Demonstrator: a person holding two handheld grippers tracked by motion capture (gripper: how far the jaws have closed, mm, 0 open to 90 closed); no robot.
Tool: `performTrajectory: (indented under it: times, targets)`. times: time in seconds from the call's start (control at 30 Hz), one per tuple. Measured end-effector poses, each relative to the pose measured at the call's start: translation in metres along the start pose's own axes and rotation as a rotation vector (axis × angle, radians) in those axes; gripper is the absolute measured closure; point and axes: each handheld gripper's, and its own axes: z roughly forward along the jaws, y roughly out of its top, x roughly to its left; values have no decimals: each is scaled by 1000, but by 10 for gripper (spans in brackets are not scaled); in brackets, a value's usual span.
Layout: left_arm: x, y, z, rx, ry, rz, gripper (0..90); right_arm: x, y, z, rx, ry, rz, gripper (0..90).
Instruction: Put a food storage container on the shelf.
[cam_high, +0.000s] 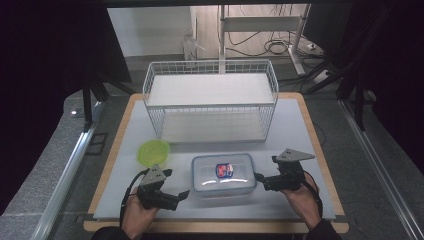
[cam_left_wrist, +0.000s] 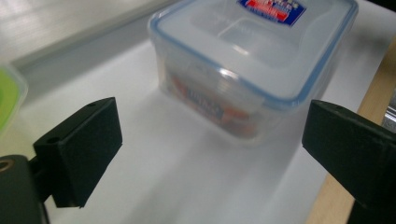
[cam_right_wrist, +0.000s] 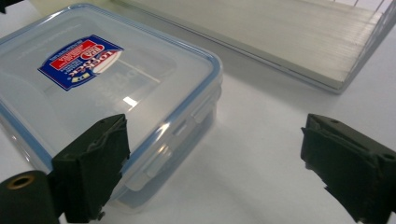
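A clear plastic food box (cam_high: 223, 174) with a blue-sealed lid and a red and blue label stands on the white mat near the table's front. My left gripper (cam_high: 178, 183) is just left of the box, open, with nothing between its pads. In the left gripper view the box (cam_left_wrist: 261, 51) lies ahead of the open left gripper (cam_left_wrist: 210, 126), apart from it. My right gripper (cam_high: 265, 168) is just right of the box, also open. In the right gripper view the box (cam_right_wrist: 93, 79) sits by the left pad of the open right gripper (cam_right_wrist: 215, 135).
A green round lid (cam_high: 153, 151) lies left of the box, behind my left gripper. A white wire basket shelf (cam_high: 210, 100) with two levels stands at the back of the mat. The wooden table edge (cam_left_wrist: 373, 98) runs close to the box.
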Motion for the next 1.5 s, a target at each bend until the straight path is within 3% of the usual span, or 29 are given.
performTrajectory:
  times: [0.2,0.4,0.57,0.67,0.7,0.73,0.87,0.97,1.07,1.3,1.37,1.5]
  targets:
    - [5,17,13,2,-67,-67,38,6,7,5,23,48,9,40]
    - [10,23,35,63,-126,-131,26,12,9,15,89,99,29,15]
    - [11,25,50,114,-164,-157,7,11,11,25,145,160,56,11]
    - [16,25,58,127,-230,-207,1,8,13,32,168,212,102,23]
    - [16,25,58,127,-230,-207,1,6,14,35,177,235,118,27]
    - [19,24,64,141,-274,-227,0,5,14,39,187,267,139,29]
    - [27,23,69,141,-301,-289,0,1,14,48,222,343,209,33]
    - [28,21,70,153,-320,-332,0,-1,13,50,232,363,234,43]
    - [25,24,66,183,-316,-324,17,-2,13,46,243,364,246,74]
    - [23,20,52,153,-330,-319,199,-2,8,37,247,372,276,133]
    - [22,18,46,130,-326,-294,237,-3,4,30,230,379,291,223]
    - [19,15,36,91,-322,-299,343,-5,0,18,178,386,342,339]
